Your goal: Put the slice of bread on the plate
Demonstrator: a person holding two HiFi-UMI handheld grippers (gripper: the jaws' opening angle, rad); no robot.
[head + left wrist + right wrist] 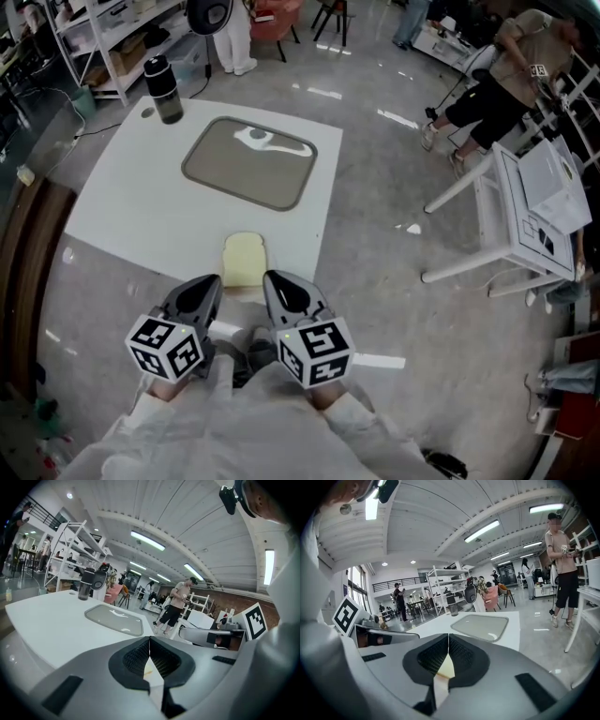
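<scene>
Bread slice (244, 260) lies at the white table's (141, 216) near edge, well short of the grey plate (199, 173). The left gripper (214, 281) and right gripper (270, 278), jaws closed on nothing, flank its near end, apparently poised for the pick-up.

Pale bread (244, 260) flat — near grey plate (230, 173).

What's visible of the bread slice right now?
The pale yellow bread slice has a rounded far end and looks soft and whole. It lies flat on the white table near its front edge, apart from the grey rectangular plate. The left gripper and right gripper, jaws shut, flank its near end; contact is unclear.
</scene>
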